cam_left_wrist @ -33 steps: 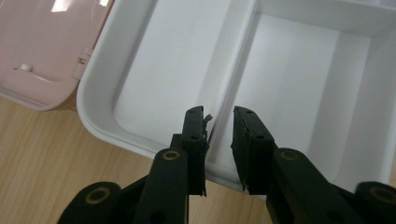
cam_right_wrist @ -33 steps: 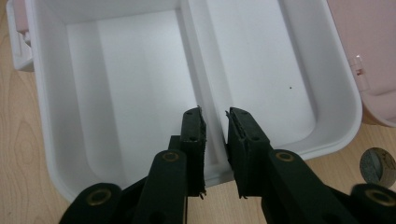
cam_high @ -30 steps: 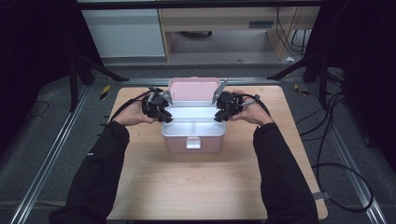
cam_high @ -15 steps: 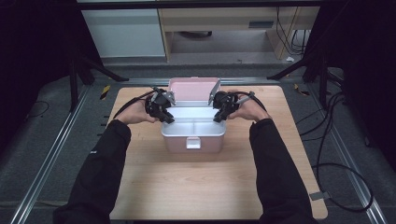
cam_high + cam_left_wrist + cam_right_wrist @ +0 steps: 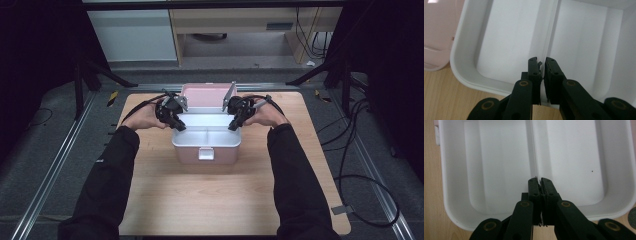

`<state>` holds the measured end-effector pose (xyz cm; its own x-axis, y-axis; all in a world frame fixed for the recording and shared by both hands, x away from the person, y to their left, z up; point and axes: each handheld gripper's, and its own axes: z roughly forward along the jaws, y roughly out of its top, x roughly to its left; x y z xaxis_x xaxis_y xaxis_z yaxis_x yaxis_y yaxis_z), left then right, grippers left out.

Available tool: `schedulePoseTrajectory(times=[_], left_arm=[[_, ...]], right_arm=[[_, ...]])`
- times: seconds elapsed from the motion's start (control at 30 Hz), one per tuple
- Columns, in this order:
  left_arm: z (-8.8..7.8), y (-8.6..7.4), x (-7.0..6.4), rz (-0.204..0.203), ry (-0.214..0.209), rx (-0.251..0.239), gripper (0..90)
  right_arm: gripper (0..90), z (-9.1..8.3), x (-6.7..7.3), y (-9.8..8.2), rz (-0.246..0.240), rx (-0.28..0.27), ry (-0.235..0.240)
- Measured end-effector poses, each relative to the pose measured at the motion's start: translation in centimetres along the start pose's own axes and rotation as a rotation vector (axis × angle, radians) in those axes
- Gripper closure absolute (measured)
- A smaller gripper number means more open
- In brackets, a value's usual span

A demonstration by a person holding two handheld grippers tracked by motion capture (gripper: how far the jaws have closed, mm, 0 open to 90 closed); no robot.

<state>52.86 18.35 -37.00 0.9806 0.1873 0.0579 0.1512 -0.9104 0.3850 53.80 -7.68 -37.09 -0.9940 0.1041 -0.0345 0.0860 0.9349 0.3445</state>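
1. The table (image 5: 165, 205) is a light wooden board, with the person's two dark sleeves coming in from the near edge.
2. The box (image 5: 205, 147) sits at the middle of the table, a little toward the far side – pink outside, white inside, with a small latch on its near wall.
3. Its pink lid (image 5: 202, 95) stands open at the far side, tilted back behind the white tray.
4. The tray (image 5: 506, 45) inside the box has two compartments, near and far, split by a thin divider wall (image 5: 533, 152) that runs from left to right.
5. The left gripper (image 5: 180, 126) is at the left end of the tray; its jaws have just been closing and now pinch the tray's rim right where the divider meets it.
6. The right gripper (image 5: 232, 126) is at the right end, opposite the other – its jaws have just been closing too, and they are clamped on the tray's rim at the divider's end.
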Motion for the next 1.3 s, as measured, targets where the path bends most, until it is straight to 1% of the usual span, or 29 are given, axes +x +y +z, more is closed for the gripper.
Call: schedulePoseTrajectory(times=[0.1, 0.17, 0.2, 0.27, 0.33, 0.4, 0.43, 0.53, 0.67, 0.73, 0.8, 0.9, 0.97, 1.0, 1.03, 1.07, 1.1, 1.13, 1.2, 1.23, 1.3], left_arm=[[-0.4, 0.0, -0.2, 0.009, 0.014, -0.013, 85.0], [-0.9, 0.3, -0.5, 0.028, 0.017, -0.003, 85.6], [-1.3, 0.5, -0.6, 0.041, 0.027, 0.002, 85.9], [-2.2, 1.0, -0.9, 0.055, 0.045, 0.003, 86.2], [-3.1, 1.3, -1.3, 0.064, 0.047, 0.002, 86.6], [-4.0, 1.6, -1.9, 0.073, 0.054, -0.001, 86.9], [-4.3, 1.7, -2.0, 0.082, 0.053, 0.002, 87.1], [-5.4, 2.0, -3.2, 0.097, 0.057, -0.004, 87.4], [-6.5, 2.2, -5.0, 0.112, 0.05, 0.012, 87.5], [-7.0, 2.2, -6.0, 0.117, 0.037, 0.014, 87.5], [-7.5, 1.9, -7.3, 0.119, 0.026, 0.014, 87.3], [-7.6, 1.5, -9.2, 0.128, 0.014, 0.014, 87.5], [-7.4, 1.2, -10.4, 0.129, 0.006, 0.019, 87.7], [-7.2, 1.1, -11.1, 0.134, 0.003, 0.026, 87.9], [-7.0, 0.9, -11.9, 0.131, -0.001, 0.035, 87.9], [-7.0, 0.8, -12.6, 0.132, 0.007, 0.04, 88.0], [-6.9, 0.6, -13.3, 0.125, 0.003, 0.042, 87.8], [-6.8, 0.3, -13.9, 0.125, 0.012, 0.041, 87.9], [-6.5, -0.4, -15.1, 0.122, -0.007, 0.027, 87.5], [-6.3, -0.7, -15.7, 0.114, -0.009, 0.018, 87.4], [-5.6, -1.3, -16.8, 0.109, -0.025, 0.001, 87.8]], right_arm=[[87.2, -0.5, 0.1, 0.1, -0.006, -0.004, -0.015], [87.1, -0.9, 0.1, 0.2, -0.014, -0.018, -0.025], [87.1, -1.2, 0.2, 0.2, -0.017, -0.019, -0.028], [87.0, -1.9, 0.4, 0.3, -0.024, -0.025, -0.04], [87.0, -2.8, 0.7, 0.5, -0.031, -0.037, -0.056], [87.0, -3.7, 1.1, 0.6, -0.037, -0.043, -0.063], [87.1, -4.3, 1.5, 0.6, -0.048, -0.051, -0.07], [87.3, -5.5, 2.6, 0.8, -0.062, -0.06, -0.082], [88.2, -6.6, 4.5, 1.0, -0.078, -0.051, -0.084], [88.5, -7.0, 6.0, 1.1, -0.09, -0.049, -0.077], [88.9, -7.3, 7.2, 1.1, -0.09, -0.048, -0.072], [89.4, -7.4, 9.5, 1.1, -0.091, -0.043, -0.065], [89.4, -7.3, 10.7, 1.0, -0.099, -0.031, -0.059], [89.5, -7.2, 11.4, 1.0, -0.106, -0.029, -0.059], [89.6, -7.1, 12.0, 1.0, -0.111, -0.024, -0.052], [89.7, -6.8, 12.8, 0.9, -0.114, -0.016, -0.05], [89.8, -6.6, 13.5, 0.9, -0.118, -0.012, -0.047], [89.7, -6.4, 14.1, 0.8, -0.122, -0.01, -0.05], [89.7, -5.7, 15.4, 0.4, -0.115, -0.026, -0.043], [89.7, -5.4, 16.0, 0.2, -0.115, -0.027, -0.034], [89.7, -4.7, 17.1, -0.2, -0.116, -0.031, -0.025]])
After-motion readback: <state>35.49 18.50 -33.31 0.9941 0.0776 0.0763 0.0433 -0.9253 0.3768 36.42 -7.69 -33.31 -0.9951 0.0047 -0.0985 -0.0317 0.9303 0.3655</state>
